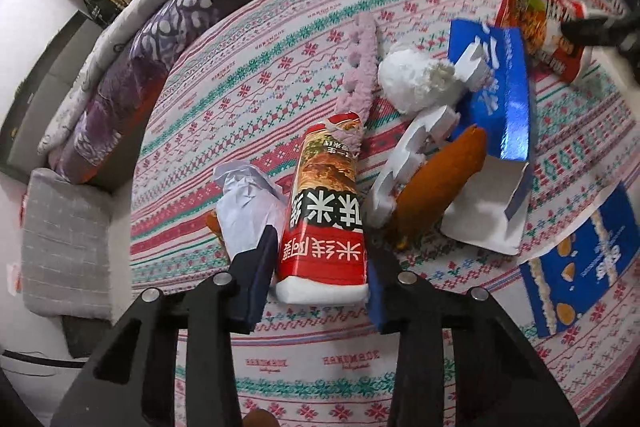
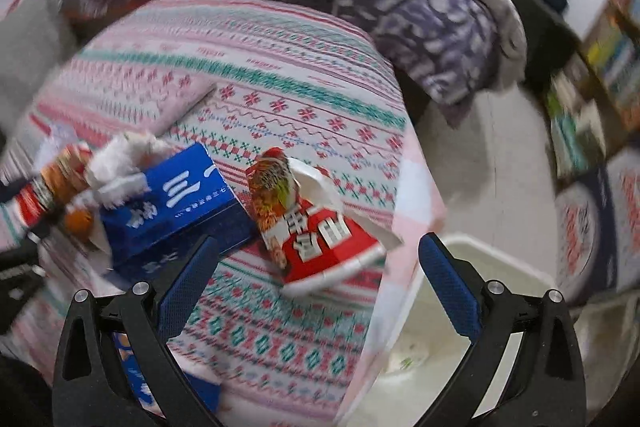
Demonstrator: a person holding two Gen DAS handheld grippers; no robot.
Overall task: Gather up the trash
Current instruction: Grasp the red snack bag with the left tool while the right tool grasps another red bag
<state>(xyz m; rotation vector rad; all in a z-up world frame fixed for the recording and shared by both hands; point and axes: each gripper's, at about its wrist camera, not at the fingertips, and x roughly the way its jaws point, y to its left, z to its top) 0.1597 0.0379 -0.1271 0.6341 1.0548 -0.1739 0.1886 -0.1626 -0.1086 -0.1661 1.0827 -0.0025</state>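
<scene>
My left gripper [image 1: 320, 267] is shut on a tall red noodle carton [image 1: 326, 211] with white characters, its pads [image 1: 256, 275] pressed on both sides. Crumpled white paper [image 1: 248, 203] lies left of it. Beyond lie white foam pieces [image 1: 416, 83], an orange-brown piece [image 1: 440, 183], a blue box [image 1: 496, 91] and a red noodle packet [image 1: 544, 23]. My right gripper [image 2: 320, 267] is open and empty, just before the red noodle packet [image 2: 316, 227], with the blue box [image 2: 180, 203] to its left. A white bin [image 2: 448, 307] stands below the table edge at right.
The trash lies on a table with a pink patterned cloth [image 1: 248, 67]. A purple quilt [image 1: 192, 7] is bunched behind it. A grey cushion [image 1: 64, 243] sits at left. A blue snack wrapper [image 1: 580, 259] lies at right. Shelves [image 2: 592, 87] stand far right.
</scene>
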